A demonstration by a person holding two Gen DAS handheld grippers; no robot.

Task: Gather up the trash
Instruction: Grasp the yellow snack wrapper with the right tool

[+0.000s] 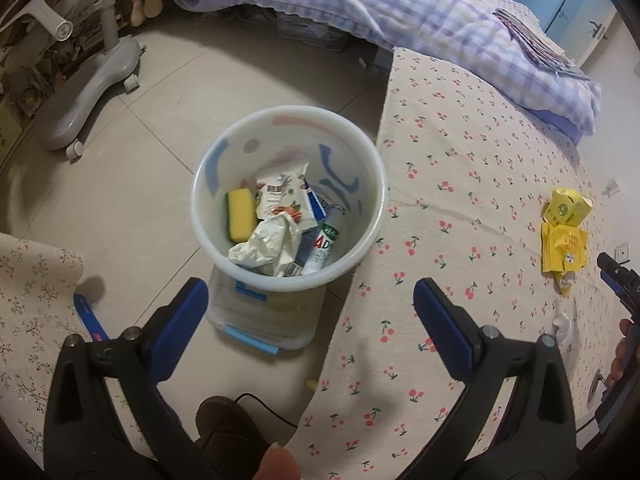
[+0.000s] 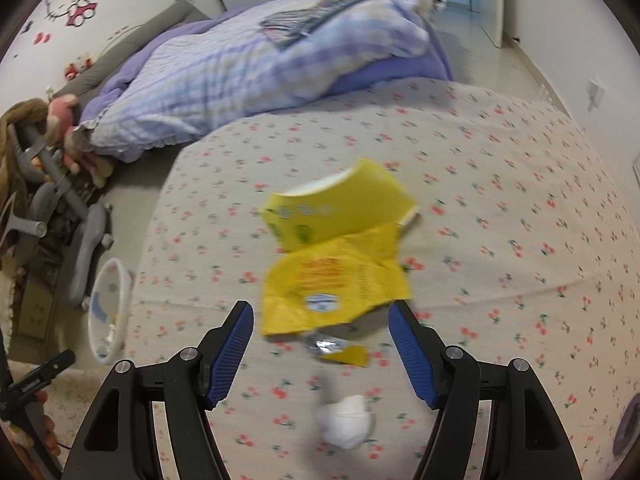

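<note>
A white trash bin (image 1: 362,248) stands on the floor beside the bed and holds a yellow sponge (image 1: 241,216), crumpled paper (image 1: 266,246) and wrappers. My left gripper (image 1: 310,300) hangs open above its near rim, nothing between the blue pads. On the cherry-print sheet lie a yellow carton (image 2: 340,204) and a yellow wrapper (image 2: 332,280), also seen in the left wrist view as the carton (image 1: 566,206) and wrapper (image 1: 564,250). My right gripper (image 2: 320,320) is open just short of the wrapper, empty. A white crumpled wad (image 2: 346,420) lies under it.
A purple checked duvet (image 1: 400,12) is heaped at the bed's far end. A grey wheeled chair base (image 1: 92,88) stands on the tiles left of the bin. A clear plastic box (image 1: 260,316) sits under the bin. A blue pen-like item (image 1: 90,316) lies on floral cloth at left.
</note>
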